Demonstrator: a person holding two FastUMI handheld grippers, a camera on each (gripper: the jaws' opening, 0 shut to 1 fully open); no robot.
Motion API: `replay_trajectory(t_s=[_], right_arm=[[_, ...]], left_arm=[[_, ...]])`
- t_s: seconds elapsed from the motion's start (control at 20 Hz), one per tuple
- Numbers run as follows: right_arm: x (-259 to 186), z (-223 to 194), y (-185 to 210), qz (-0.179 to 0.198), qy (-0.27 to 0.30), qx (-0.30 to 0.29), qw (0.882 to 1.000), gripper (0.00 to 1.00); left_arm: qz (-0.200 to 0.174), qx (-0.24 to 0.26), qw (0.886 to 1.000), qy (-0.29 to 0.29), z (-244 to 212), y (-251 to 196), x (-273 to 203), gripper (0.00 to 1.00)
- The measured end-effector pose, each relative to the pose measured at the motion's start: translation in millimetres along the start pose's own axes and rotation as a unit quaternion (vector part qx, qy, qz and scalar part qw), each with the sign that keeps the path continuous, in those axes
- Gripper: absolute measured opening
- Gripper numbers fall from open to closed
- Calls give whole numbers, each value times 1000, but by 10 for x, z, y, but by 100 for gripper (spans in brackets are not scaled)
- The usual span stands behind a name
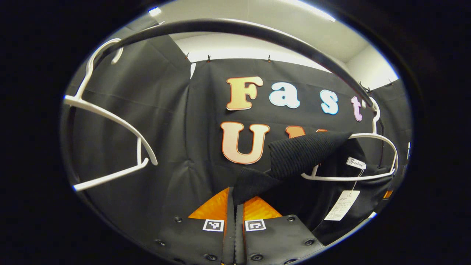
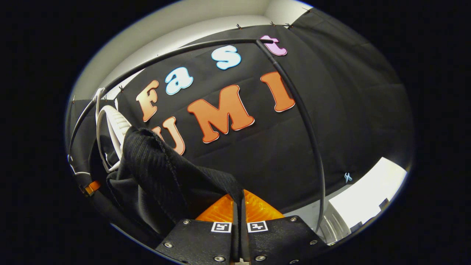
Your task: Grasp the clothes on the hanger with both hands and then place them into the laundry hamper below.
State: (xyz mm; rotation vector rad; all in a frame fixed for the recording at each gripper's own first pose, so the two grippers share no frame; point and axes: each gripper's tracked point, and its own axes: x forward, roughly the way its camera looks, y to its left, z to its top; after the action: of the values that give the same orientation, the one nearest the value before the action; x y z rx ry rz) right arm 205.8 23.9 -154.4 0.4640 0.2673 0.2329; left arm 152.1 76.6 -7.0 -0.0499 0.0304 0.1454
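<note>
A black garment (image 1: 305, 154) with a ribbed collar hangs on a white hanger (image 1: 349, 178) at the right of the left gripper view, and a paper tag (image 1: 342, 204) dangles from it. My left gripper (image 1: 234, 200) is shut on a fold of its black cloth pulled toward me. In the right gripper view the same garment (image 2: 158, 165) drapes from the white hanger (image 2: 110, 125) at the left. My right gripper (image 2: 238, 201) is shut on its edge, and the cloth runs taut up to the hanger.
A black curved rail (image 1: 257, 33) carries the hangers overhead and bends down as a post (image 2: 305, 121). An empty white hanger (image 1: 110, 121) hangs at the left. A white ribbed object (image 2: 333, 224) sits low beside the post, with a pale surface (image 2: 368, 191) behind it.
</note>
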Motion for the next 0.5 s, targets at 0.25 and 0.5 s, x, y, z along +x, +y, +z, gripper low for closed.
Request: replay_trajectory(t_s=[0.25,0.5], right_arm=[[264,-668,-3,-19,50,46,998,1],[280,-1276,166,-21,98,30,995,1]], left_arm=[[44,-14,999,-5,74,489,-78,7],[31,11,997,67,-737,430,-88,7]])
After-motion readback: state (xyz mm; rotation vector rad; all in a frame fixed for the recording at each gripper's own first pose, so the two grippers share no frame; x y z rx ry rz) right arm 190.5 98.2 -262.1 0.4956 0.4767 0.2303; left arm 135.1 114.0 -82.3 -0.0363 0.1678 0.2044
